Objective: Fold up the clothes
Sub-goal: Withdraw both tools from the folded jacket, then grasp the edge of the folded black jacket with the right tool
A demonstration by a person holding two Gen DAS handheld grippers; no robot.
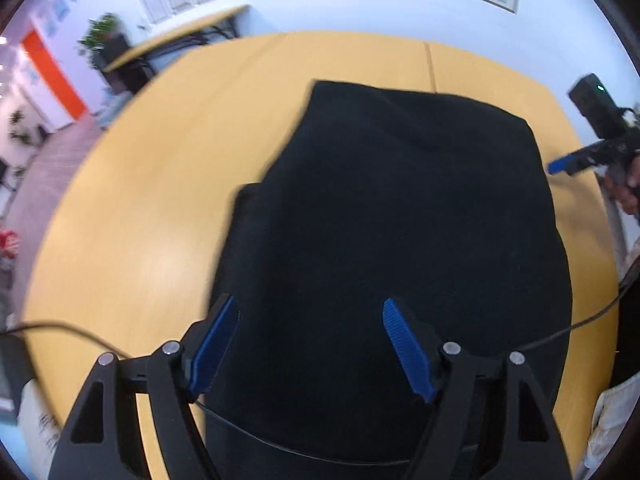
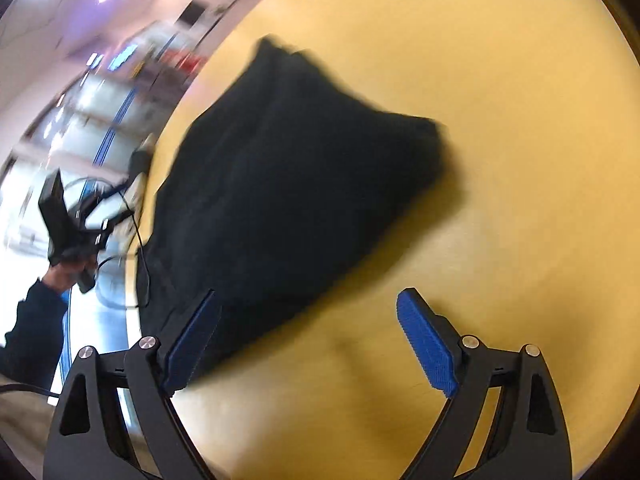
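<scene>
Between folds: both tongs wide and empty, left gripper (image 1: 310, 344) above near end of black, partly folded cloth garment (image 1: 400, 240) on round yellow wooden table (image 1: 160, 200), right gripper (image 2: 308, 340) just off its edge; next likely regrasp an edge.

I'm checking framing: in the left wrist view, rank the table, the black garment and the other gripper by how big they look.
1. Table
2. Black garment, though nearness may enlarge it
3. Right gripper, smallest
</scene>
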